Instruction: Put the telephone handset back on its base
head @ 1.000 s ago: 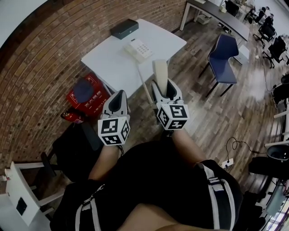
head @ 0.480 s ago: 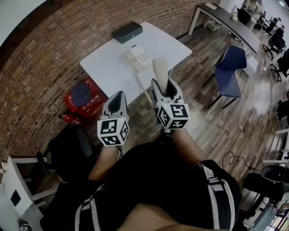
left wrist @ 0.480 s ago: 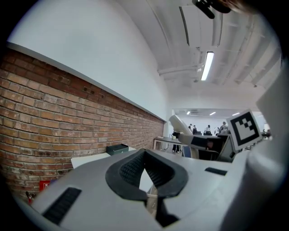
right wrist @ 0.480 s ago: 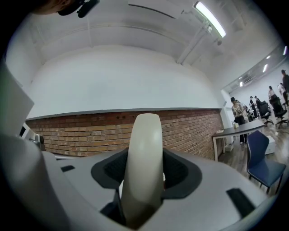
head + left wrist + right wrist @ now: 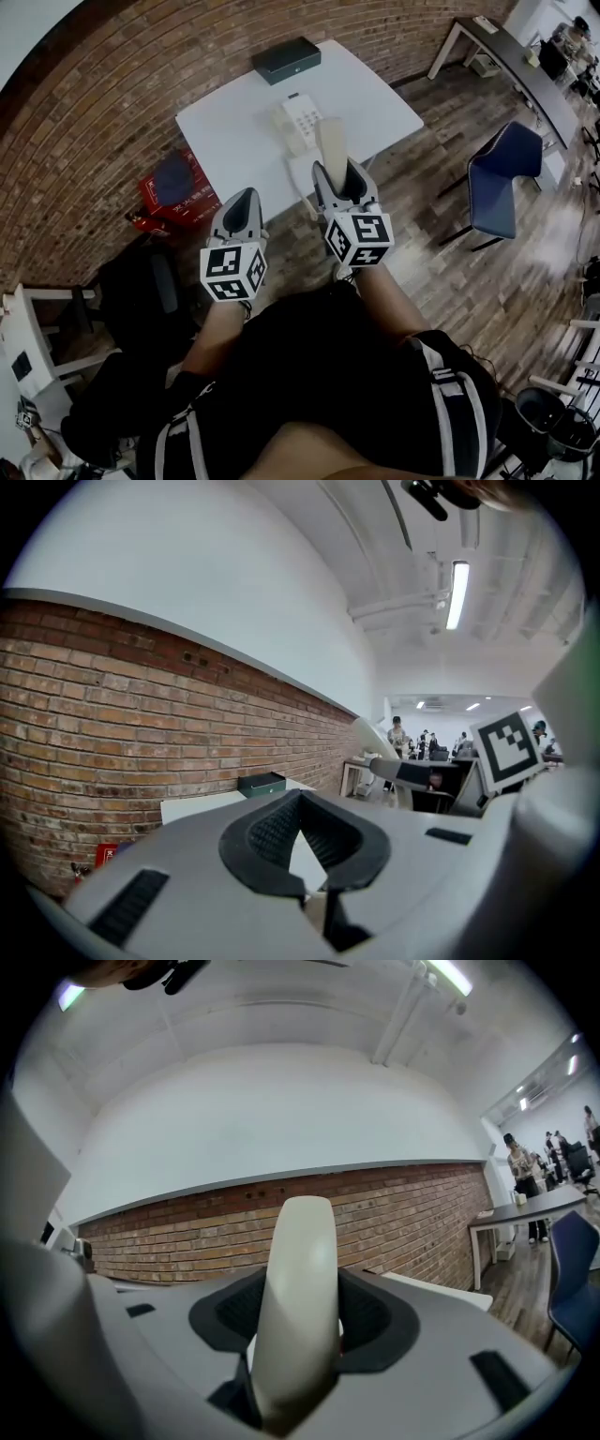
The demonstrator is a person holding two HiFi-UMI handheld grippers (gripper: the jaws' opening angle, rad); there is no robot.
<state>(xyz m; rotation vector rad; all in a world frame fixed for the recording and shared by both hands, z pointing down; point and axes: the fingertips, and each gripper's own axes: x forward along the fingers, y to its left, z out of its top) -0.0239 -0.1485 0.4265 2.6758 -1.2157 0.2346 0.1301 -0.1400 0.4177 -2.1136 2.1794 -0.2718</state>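
Observation:
A cream telephone handset (image 5: 332, 145) stands upright between the jaws of my right gripper (image 5: 339, 173), which is shut on it. In the right gripper view the handset (image 5: 298, 1307) fills the gap between the dark pads of that gripper (image 5: 295, 1335). The cream phone base (image 5: 298, 120), with its keypad, sits on the white table (image 5: 234, 131) just beyond the handset's top. My left gripper (image 5: 242, 199) hangs to the left, short of the table's near edge, shut and empty. In the left gripper view its tips (image 5: 314, 892) meet.
A dark flat box (image 5: 286, 59) lies at the table's far edge by the brick wall (image 5: 112, 103). A red box (image 5: 173, 192) sits on the floor left of the table. A blue chair (image 5: 502, 192) stands to the right, a black chair (image 5: 141, 300) at my left.
The table and phone base have come nearer and shifted right in the head view. Both grippers keep their places in the frame, and the handset stays held.

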